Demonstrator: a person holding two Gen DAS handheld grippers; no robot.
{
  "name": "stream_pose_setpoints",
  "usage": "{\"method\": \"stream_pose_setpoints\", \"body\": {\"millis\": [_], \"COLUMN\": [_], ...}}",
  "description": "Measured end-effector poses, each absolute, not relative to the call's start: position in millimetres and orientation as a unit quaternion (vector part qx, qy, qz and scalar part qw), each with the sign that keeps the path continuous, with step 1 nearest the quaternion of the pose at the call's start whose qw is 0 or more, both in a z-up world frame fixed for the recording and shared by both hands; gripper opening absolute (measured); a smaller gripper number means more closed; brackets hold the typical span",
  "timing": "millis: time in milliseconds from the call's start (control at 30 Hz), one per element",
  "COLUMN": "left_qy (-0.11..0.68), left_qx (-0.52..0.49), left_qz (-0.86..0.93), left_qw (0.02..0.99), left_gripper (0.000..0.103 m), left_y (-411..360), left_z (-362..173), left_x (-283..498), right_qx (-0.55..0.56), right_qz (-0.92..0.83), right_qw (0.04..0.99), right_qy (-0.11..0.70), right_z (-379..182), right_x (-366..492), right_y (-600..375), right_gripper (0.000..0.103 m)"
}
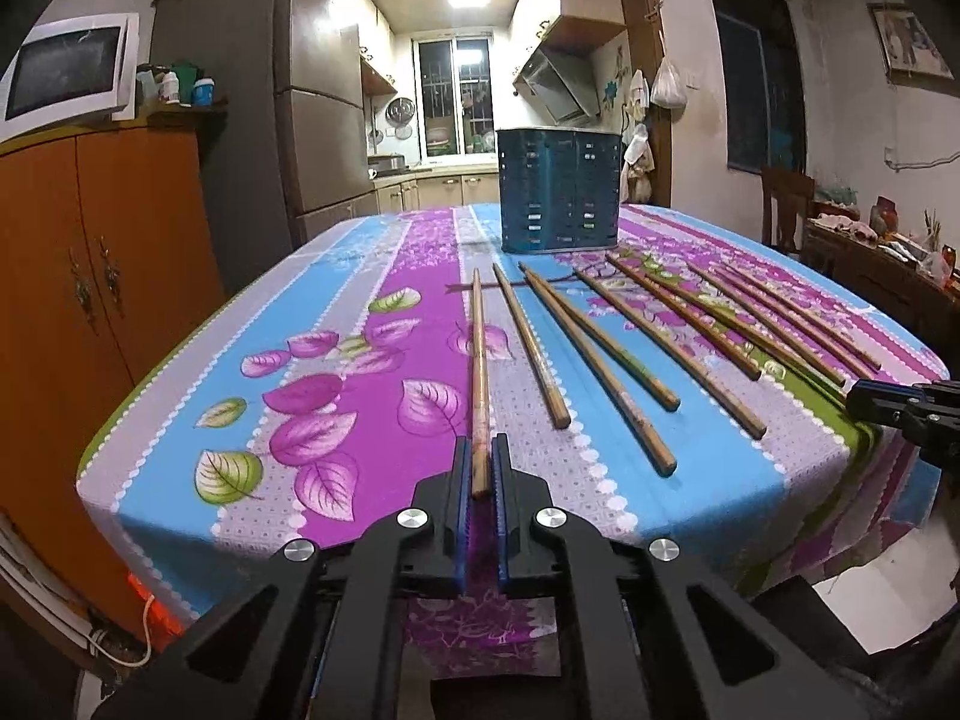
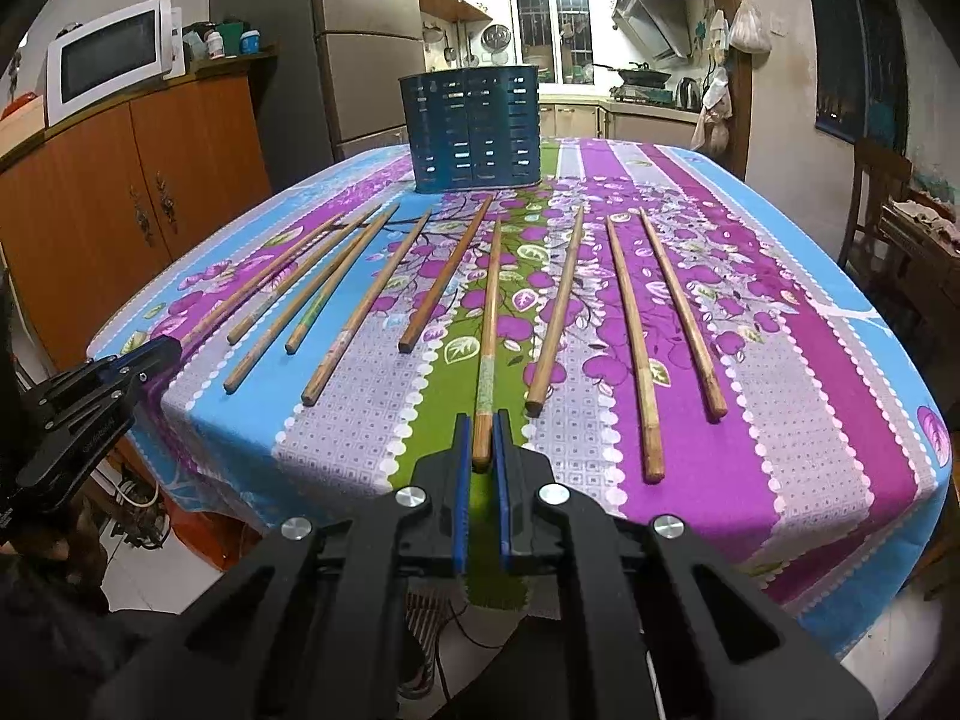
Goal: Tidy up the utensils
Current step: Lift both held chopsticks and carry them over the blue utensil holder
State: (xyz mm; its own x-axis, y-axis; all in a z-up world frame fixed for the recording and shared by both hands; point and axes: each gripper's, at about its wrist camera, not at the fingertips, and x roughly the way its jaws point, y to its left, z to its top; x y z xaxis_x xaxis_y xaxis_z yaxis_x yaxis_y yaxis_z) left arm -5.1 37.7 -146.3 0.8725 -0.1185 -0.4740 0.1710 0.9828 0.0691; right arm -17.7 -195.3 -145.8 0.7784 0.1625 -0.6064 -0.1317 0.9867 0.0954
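Pointing lengthwise toward holder (image 1: 559, 189): clamped chopstick (image 1: 478, 372)

left tool (image 1: 480, 468): jaws closed, angled downward | right tool (image 2: 482, 444): jaws closed, angled downward

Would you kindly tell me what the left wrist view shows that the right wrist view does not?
Only the left wrist view: the left tool shut on the leftmost wooden chopstick and a framed picture on the wall. Only the right wrist view: the right tool shut on a middle wooden chopstick. Both: the blue slotted utensil holder and floral tablecloth.
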Motion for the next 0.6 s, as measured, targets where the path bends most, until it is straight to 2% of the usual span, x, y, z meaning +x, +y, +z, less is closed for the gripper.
{"method": "stream_pose_setpoints", "body": {"millis": [300, 600], "left_qy": [0.215, 0.206], "left_qx": [0.053, 0.041], "left_qz": [-0.070, -0.083], "left_qw": [0.973, 0.974], "left_gripper": [0.008, 0.008], "left_y": [42, 41], "left_z": [-117, -83], "left_x": [-6, 1], "right_qx": [0.017, -0.003], "right_qz": [0.075, 0.077], "right_qw": [0.960, 0.979], "right_qy": [0.270, 0.189], "right_z": [-121, -70], "right_x": [-27, -28], "right_y": [-198, -201], "right_gripper": [0.005, 0.005]}}
